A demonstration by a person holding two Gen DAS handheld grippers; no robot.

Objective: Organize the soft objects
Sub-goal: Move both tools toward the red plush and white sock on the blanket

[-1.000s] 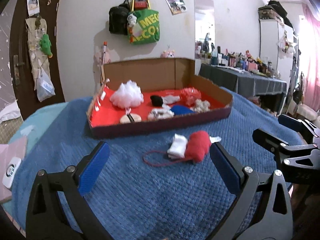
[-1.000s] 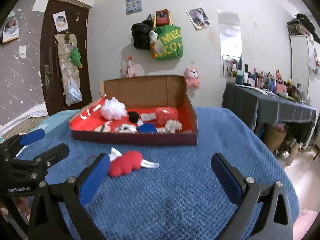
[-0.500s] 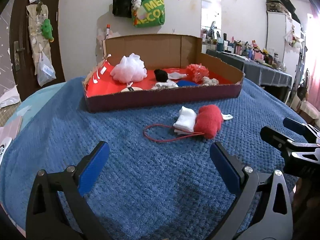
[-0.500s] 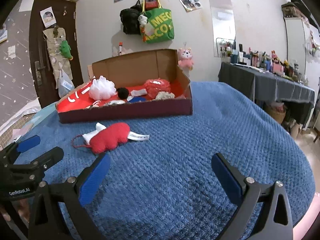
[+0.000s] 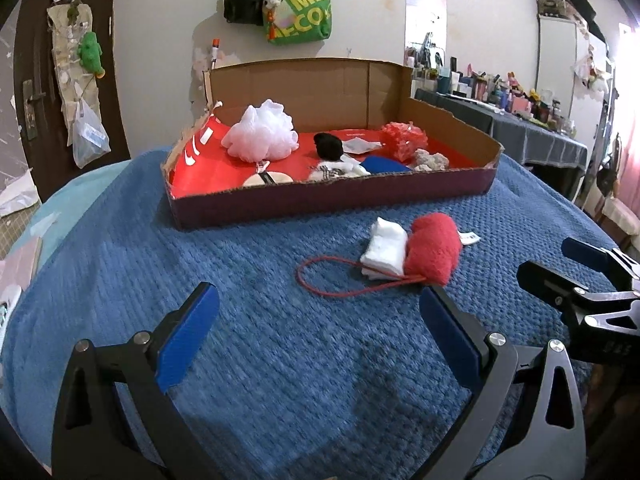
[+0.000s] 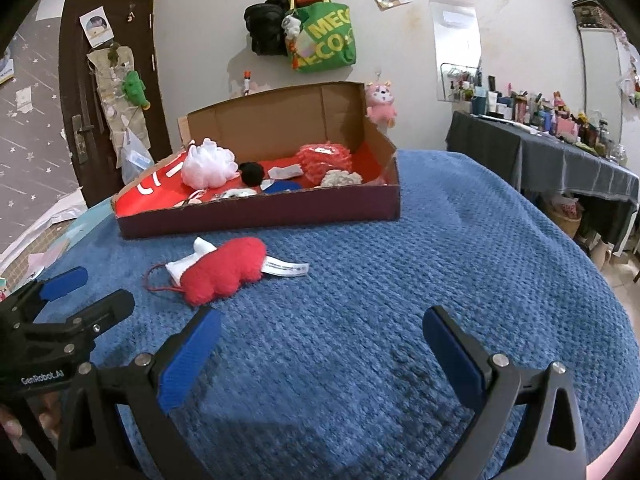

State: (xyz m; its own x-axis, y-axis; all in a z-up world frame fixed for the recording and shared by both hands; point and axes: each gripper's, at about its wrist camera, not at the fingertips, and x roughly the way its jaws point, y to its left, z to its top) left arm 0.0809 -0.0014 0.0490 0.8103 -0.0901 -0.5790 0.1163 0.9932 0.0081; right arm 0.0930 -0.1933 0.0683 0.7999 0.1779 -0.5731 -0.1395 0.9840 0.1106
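Note:
A red plush toy (image 5: 433, 249) (image 6: 224, 270) with a white part (image 5: 384, 249), a red cord loop (image 5: 320, 280) and a white label (image 6: 286, 268) lies on the blue blanket (image 5: 280, 360), just in front of an open cardboard box (image 5: 332, 196) (image 6: 260, 212). The box has a red floor and holds a white bath pouf (image 5: 262, 136) (image 6: 208, 162), a red mesh pouf (image 5: 404, 140) (image 6: 324, 156), a black ball (image 5: 328, 146) and other small soft items. My left gripper (image 5: 318, 332) is open, near the toy's front. My right gripper (image 6: 320, 344) is open, right of the toy.
A dark-clothed table (image 6: 560, 152) crowded with bottles stands at the right. A door (image 6: 104, 100) with hanging items is at the left, and bags (image 6: 320, 36) hang on the wall behind the box. The blanket's edge drops off at the right.
Both grippers have come lower and closer to the blanket and the red toy; the box and toy look larger. Nothing was taken hold of.

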